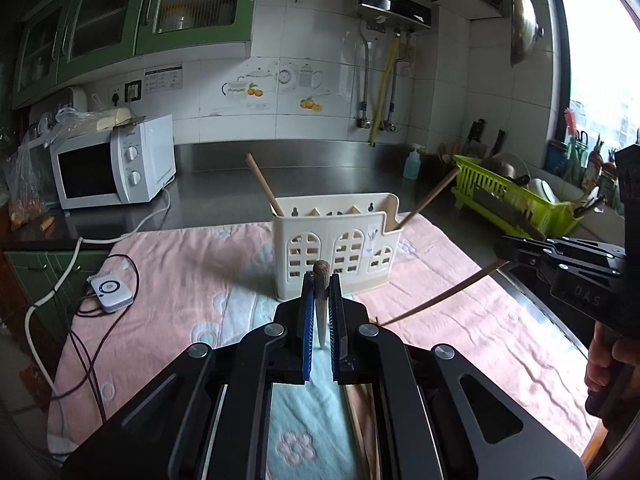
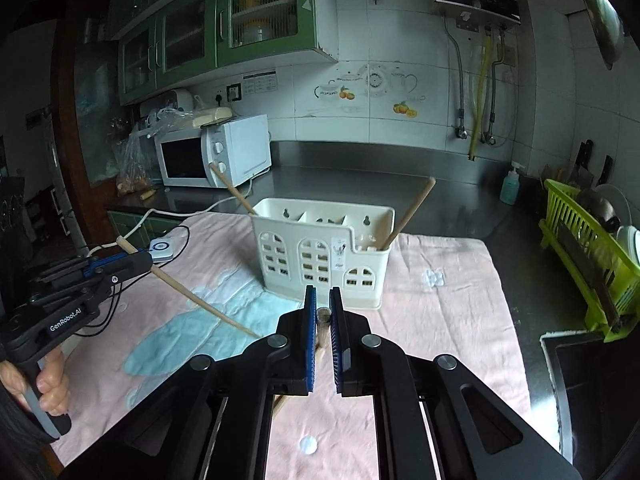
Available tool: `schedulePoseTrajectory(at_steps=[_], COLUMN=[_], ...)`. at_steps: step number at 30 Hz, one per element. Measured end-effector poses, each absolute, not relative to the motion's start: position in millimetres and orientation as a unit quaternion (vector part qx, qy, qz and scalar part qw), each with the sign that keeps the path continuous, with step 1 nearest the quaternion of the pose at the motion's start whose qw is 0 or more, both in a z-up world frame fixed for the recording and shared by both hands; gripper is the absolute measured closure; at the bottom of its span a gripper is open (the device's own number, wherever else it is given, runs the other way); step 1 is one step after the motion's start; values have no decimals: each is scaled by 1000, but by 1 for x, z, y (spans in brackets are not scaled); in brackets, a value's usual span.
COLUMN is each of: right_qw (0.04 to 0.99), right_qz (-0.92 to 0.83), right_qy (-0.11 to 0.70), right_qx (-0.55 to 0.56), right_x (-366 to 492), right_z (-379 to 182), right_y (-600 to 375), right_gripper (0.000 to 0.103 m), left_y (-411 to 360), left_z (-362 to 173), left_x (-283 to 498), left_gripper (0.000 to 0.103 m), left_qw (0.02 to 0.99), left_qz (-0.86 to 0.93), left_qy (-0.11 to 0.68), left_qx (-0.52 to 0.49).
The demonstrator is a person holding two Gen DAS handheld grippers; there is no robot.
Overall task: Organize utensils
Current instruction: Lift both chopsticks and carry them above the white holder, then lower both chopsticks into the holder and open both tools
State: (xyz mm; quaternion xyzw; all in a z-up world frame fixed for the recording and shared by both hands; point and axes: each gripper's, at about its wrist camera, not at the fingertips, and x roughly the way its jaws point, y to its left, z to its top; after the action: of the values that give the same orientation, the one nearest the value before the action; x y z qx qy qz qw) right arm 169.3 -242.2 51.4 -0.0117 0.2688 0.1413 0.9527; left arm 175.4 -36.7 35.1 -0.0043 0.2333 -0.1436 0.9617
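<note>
I work on a pink towel [image 1: 192,276] on a steel kitchen counter [image 1: 224,184], with the cream utensil holder [image 1: 340,252] standing on it. My left gripper [image 1: 321,280] and right gripper [image 2: 322,298] each pinch one wooden chopstick [image 2: 200,300] tight. Only my right view shows the sink [image 2: 592,376].

Dim, cool daylight from the blown-out window [image 1: 600,92] — sharp centre, heavy fisheye bending, dark corners.
</note>
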Motion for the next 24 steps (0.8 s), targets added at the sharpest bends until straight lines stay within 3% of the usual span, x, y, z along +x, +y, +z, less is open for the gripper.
schedulePoseTrajectory(at_steps=[12, 24], right_qw=[948, 957], right_qz=[171, 173], right_qy=[269, 230], right_qx=[-3, -35], right_x=[203, 231], right_z=[111, 198], right_y=[-262, -273], right_gripper=[97, 97], left_y=[-33, -28], left_z=[89, 170], left_x=[203, 240], left_gripper=[98, 98], left_qw=[968, 983], left_qz=[-151, -137], left_qy=[199, 110], left_qx=[-21, -48])
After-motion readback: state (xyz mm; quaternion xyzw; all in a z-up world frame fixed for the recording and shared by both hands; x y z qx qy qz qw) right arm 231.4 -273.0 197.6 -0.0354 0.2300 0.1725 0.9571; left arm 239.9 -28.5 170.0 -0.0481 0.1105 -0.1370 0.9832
